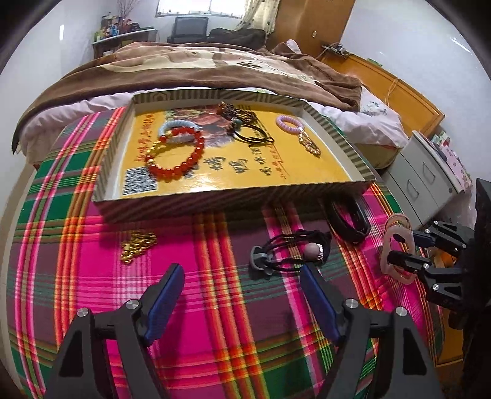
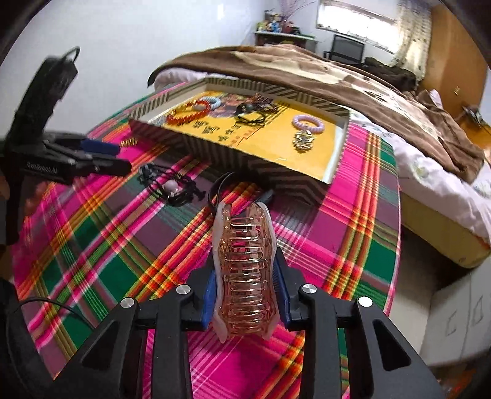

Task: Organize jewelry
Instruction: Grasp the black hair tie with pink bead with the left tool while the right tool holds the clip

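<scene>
A round worktop (image 1: 214, 307) draped in a bright plaid cloth of pink, green, orange and purple stands against the foot of a bed (image 1: 76, 107) with a pale sheet and a rumpled brown blanket (image 1: 199, 67). Beyond the bed are a window (image 1: 184, 6), a dark chair, a shelf (image 1: 122, 33) crowded with small items and a wooden door (image 1: 313, 21); a pale drawer unit (image 1: 414, 184) sits low beside the worktop.

On the far half of the cloth lies a shallow striped box (image 1: 214, 202) with a yellow printed floor. In it rest a red bead bracelet (image 1: 176, 155) overlapping a pale blue ring, a tangle of dark cords (image 1: 245, 125), a lilac coil band (image 1: 288, 122) and a gold pendant (image 1: 310, 144) just below it.

On the bare cloth, in front of the box, lie a gold chain (image 1: 136, 245), a black corded bracelet (image 1: 291, 248) with one pale bead, and a black band (image 1: 346, 221).

The left gripper (image 1: 242, 300) hangs above the cloth with its jaws wide apart and nothing between them, the corded bracelet just beyond its right finger. The right gripper (image 2: 245, 294) is clamped on a translucent pink hair claw (image 2: 244, 270), its blue pads pressing both sides
</scene>
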The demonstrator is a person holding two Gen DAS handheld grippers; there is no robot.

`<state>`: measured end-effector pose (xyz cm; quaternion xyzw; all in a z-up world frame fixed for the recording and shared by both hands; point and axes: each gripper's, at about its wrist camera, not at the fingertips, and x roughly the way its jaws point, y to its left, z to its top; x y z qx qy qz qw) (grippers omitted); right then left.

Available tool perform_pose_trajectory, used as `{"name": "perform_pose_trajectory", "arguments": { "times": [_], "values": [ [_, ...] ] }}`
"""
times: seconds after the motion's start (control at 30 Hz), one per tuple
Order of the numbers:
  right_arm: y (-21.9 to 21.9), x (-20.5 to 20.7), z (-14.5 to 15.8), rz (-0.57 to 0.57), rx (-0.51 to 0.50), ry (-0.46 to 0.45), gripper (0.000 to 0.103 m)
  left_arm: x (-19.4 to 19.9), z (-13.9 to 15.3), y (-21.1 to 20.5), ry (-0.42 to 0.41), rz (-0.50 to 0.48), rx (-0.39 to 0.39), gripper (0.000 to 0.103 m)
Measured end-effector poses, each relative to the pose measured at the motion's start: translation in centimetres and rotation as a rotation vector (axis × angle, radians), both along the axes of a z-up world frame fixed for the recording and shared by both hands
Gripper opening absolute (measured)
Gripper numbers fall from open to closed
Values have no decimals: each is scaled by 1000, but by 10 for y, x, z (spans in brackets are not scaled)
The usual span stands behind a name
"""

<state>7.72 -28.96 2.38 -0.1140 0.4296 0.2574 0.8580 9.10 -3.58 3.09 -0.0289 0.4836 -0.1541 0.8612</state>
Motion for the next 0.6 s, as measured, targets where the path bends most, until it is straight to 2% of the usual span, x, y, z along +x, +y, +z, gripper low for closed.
{"name": "perform_pose_trajectory", "arguments": {
  "times": [0.2,0.37,0.6],
  "values": [
    [-23,-11,7,-118,131,-4,33,11,-7,-21,8,-61,39,82],
    [-30,-18,12,-154,172,-13,33,20,-16,-36,17,-77,86,82],
    [-36,-18,11,-181,222,-11,33,26,-19,-54,12,-130,101,84]
  ]
}}
